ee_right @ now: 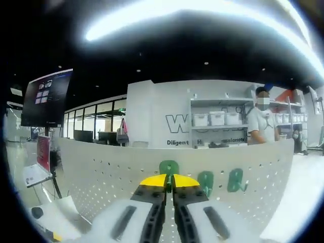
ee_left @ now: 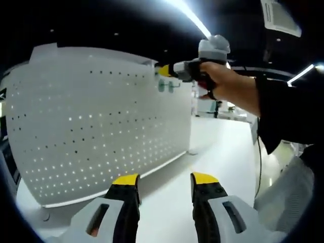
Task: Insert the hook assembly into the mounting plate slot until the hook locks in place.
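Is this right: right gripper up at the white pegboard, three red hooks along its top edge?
Not quite. The hooks are green, not red, as the right gripper view shows. The rest holds: the right gripper is up at the white pegboard, with three hooks near its top edge.
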A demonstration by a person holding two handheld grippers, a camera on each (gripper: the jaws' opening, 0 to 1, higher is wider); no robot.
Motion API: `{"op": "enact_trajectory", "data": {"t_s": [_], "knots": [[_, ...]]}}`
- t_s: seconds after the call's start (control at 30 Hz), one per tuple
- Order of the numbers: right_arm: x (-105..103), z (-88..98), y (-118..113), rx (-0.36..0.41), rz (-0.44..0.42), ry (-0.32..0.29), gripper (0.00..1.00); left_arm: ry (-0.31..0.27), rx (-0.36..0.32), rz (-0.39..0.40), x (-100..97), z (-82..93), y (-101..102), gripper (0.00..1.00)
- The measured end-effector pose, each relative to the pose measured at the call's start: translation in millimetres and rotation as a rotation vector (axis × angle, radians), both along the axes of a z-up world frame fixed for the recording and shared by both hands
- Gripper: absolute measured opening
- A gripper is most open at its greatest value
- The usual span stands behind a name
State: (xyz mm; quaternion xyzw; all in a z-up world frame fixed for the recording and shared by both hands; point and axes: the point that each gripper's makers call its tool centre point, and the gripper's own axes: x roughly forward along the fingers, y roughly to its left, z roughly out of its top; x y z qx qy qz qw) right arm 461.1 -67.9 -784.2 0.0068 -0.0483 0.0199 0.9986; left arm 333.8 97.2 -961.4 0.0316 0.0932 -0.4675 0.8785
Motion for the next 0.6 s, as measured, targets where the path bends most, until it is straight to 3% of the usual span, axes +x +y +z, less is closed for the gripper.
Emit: {"op": "enact_trajectory", "data": {"t_s": [0.6], "knots": [[17.4, -12.8, -3.7, 0.038, -0.010, 0.013, 0.01, 0.015, -0.003, -0.015, -0.4, -3.3, -1.5, 0.39]]}}
